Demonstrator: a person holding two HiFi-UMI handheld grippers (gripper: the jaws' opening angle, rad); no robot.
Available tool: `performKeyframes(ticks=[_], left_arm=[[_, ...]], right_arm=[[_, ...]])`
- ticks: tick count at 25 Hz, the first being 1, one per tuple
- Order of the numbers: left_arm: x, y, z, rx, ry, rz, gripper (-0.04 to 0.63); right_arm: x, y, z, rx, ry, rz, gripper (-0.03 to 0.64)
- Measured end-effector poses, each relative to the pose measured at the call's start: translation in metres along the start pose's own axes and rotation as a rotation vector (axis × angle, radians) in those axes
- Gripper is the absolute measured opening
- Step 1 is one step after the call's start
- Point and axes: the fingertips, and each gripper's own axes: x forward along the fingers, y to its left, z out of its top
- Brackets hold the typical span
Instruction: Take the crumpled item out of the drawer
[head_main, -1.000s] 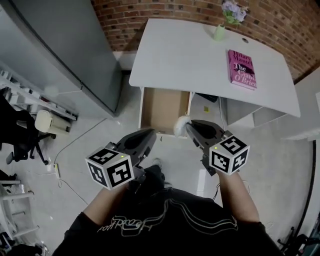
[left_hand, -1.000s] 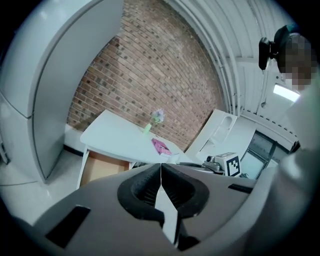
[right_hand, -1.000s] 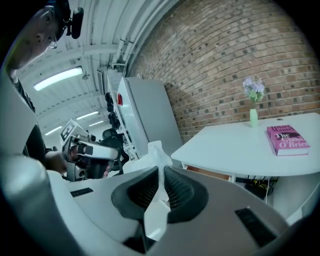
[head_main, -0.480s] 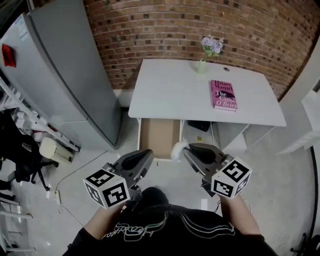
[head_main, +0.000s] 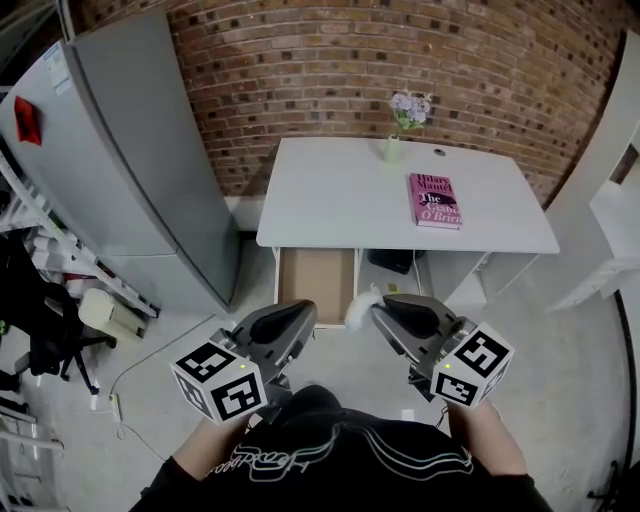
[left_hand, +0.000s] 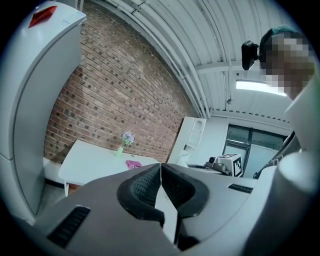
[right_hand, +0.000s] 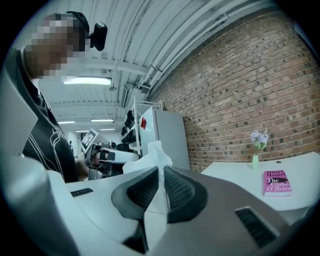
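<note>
Head view: forearms reach forward, left gripper (head_main: 303, 313) and right gripper (head_main: 373, 303) side by side just before the open drawer (head_main: 316, 276); crumpled item (head_main: 358, 306) outside the drawer, at its front edge. Left gripper view: jaws pressed together, empty. Right gripper view: jaws clamp the crumpled item.

The crumpled item (head_main: 362, 305) shows only as a white tuft. Its right part is hidden behind the tips of the right hand-held gripper (head_main: 376, 303), whose jaws are closed on it. In the right gripper view only its upper fold rises above the pads (right_hand: 144, 191); the rest is concealed between them. The near edge of the drawer (head_main: 315, 272) is covered by the left hand-held gripper (head_main: 308, 310) and the right one. A dark object (head_main: 391, 261) under the counter (head_main: 340, 190) is too shadowed to identify. The lower print on the book (head_main: 434, 200) is too small to read. The white shelving (head_main: 612, 225) at far right is cut off by the picture's edge.
</note>
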Motion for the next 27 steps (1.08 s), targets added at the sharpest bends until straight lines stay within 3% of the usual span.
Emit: performKeyframes(ticks=[17,27], left_arm=[[-0.012,-0.029,-0.014,0.052,0.034,-0.027,0.023],[-0.019,-0.031,-0.030,0.029,0.040,-0.032,0.023]], right_arm=[[-0.021,0.022,-0.005,0.023,-0.030,-0.017,0.061],[-0.019,0.035,-0.020,0.038,-0.013,-0.013,0.061]])
